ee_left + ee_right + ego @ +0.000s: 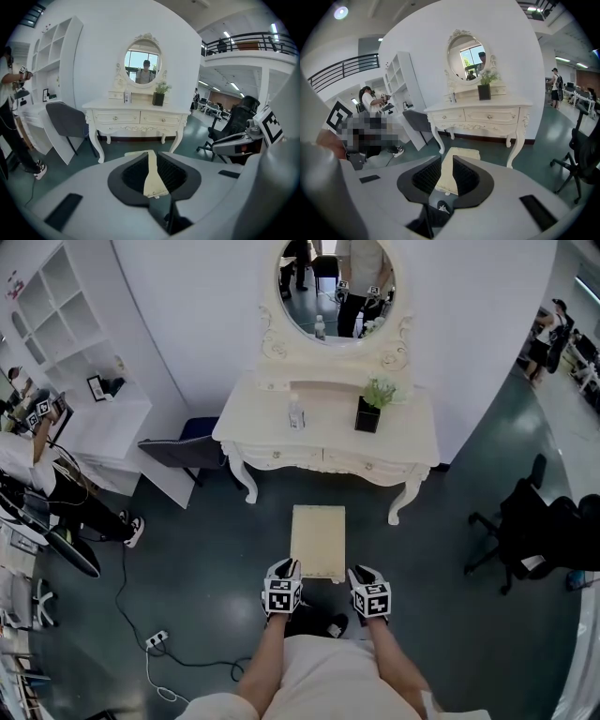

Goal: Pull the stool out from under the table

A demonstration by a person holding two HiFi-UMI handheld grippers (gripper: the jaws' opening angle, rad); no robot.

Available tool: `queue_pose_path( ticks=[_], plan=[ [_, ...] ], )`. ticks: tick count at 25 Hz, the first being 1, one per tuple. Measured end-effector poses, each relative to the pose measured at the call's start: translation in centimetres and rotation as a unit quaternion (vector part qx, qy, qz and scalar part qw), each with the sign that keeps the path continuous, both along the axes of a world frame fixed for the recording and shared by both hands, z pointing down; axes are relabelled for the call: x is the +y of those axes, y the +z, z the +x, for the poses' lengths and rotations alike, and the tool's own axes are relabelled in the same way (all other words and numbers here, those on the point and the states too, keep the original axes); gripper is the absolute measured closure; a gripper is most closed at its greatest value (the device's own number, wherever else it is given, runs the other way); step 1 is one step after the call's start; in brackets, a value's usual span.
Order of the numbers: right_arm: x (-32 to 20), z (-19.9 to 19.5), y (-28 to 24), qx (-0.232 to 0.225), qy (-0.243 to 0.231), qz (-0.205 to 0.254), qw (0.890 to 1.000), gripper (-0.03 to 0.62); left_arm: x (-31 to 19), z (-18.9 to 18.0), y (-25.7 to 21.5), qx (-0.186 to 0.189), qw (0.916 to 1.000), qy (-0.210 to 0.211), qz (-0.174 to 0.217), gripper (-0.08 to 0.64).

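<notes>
The stool (318,540), a cream rectangular seat with a padded-looking top, stands on the dark, glossy floor (206,559) just in front of the white carved dressing table (328,427), clear of its curved legs. The left gripper (285,568) and right gripper (360,574) clamp its near edge at the left and right corners, ribbed black pads narrowed onto the cream rim. Both bare forearms reach forward side by side, the grippers tilted downward.

Oval mirror (336,287) on white wall, potted plant (373,404) and clear bottle (296,413) below it; grey chair (178,451) beside white shelf unit (52,310); black office chair (527,529) far right; power strip (157,639) on floor.
</notes>
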State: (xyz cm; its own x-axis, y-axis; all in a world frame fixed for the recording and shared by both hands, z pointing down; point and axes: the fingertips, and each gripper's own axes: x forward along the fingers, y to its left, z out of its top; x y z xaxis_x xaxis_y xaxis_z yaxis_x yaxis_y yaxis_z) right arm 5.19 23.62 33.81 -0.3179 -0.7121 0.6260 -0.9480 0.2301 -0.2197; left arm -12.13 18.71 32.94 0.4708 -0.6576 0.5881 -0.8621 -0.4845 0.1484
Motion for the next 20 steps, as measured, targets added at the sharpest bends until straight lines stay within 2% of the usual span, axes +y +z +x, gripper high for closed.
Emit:
queue_pose_path(
  ticks=[5,8,15,20],
  plan=[
    [-1.0,0.7,-0.9,0.002,0.012,0.020,1.000,0.545,-0.4,0.0,-0.4,0.004,1.0000,-0.006,0.001,0.545],
    [-1.3,0.6,-1.2,0.017,0.004,0.029,0.999,0.549,-0.3,0.2,-0.8,0.011,0.9999,-0.002,-0.001,0.546],
    [-0.9,0.2,-0.2,0.008,-0.001,0.012,1.000,0.549,-0.4,0.4,-1.4,0.027,0.9995,-0.002,0.016,0.545],
    [-0.7,0.0,-0.3,0.006,-0.004,0.009,1.000,0.549,-0.1,0.4,-1.6,0.028,0.9995,0.000,0.013,0.546]
  ],
)
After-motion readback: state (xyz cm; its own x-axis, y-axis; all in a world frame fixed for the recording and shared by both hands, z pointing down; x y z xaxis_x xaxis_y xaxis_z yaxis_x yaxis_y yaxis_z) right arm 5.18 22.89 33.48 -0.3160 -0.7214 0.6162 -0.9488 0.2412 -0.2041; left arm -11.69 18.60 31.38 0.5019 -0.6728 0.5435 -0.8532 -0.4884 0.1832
